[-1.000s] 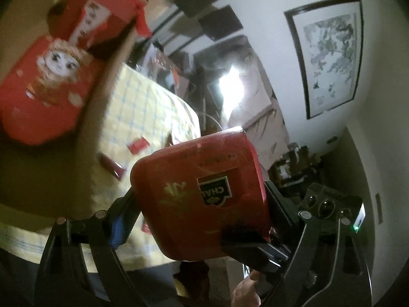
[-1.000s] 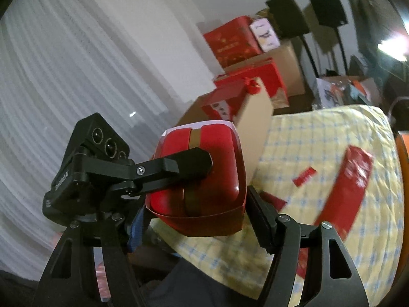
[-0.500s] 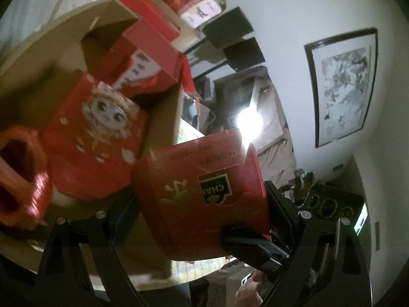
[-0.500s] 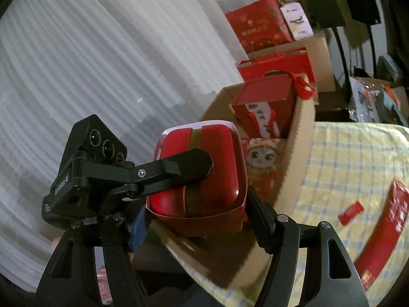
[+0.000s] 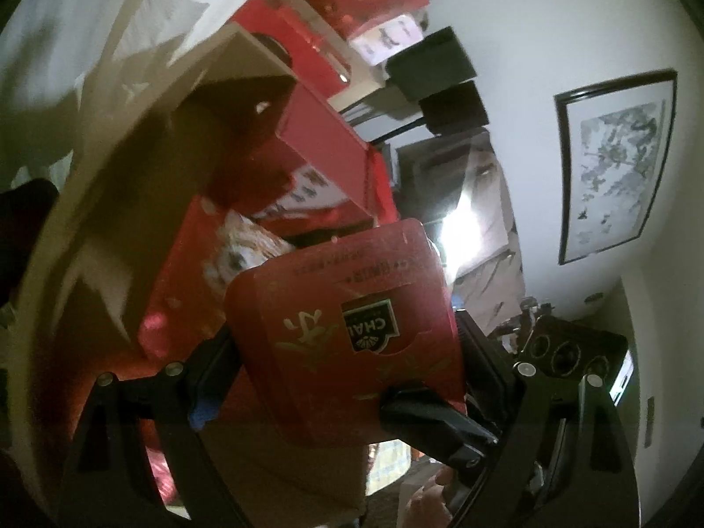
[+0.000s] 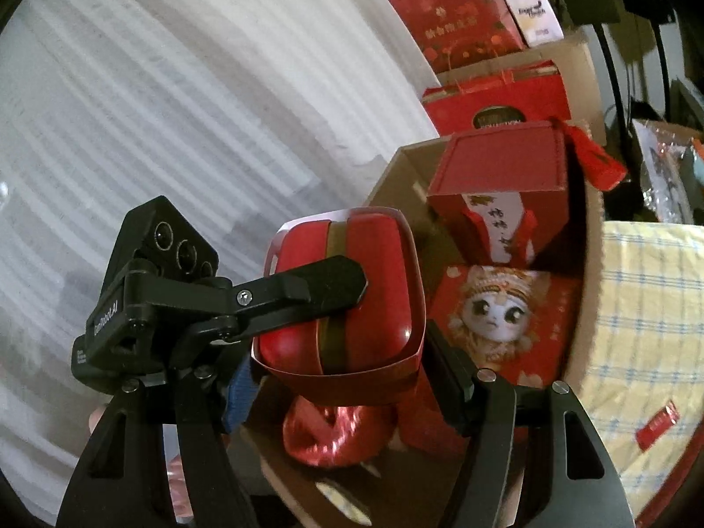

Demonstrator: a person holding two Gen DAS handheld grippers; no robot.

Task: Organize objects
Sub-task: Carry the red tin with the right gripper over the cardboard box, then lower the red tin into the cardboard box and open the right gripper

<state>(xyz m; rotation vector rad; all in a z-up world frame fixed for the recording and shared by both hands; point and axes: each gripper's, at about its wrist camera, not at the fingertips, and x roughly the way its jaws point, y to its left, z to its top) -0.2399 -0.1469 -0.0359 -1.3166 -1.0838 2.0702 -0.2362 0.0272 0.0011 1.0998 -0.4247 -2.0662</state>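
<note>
Both tongs were clenched on one red tin, the left tongs (image 5: 347, 369) and right tongs (image 6: 339, 352) gripping the red tin (image 6: 343, 290) from opposite sides, held above the near end of the open cardboard box (image 6: 589, 264), which lay just ahead and below.

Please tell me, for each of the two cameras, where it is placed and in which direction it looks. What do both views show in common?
Left wrist: sits on the left gripper, looking along its fingers at the red box both grippers clamp, the cardboard box beyond; fingertips of a hand show.
Right wrist: sits on the right gripper, facing the same red box, cardboard box and curtain.
Shared: the red box, the cardboard box, the doll-face package, each other's gripper.
</note>
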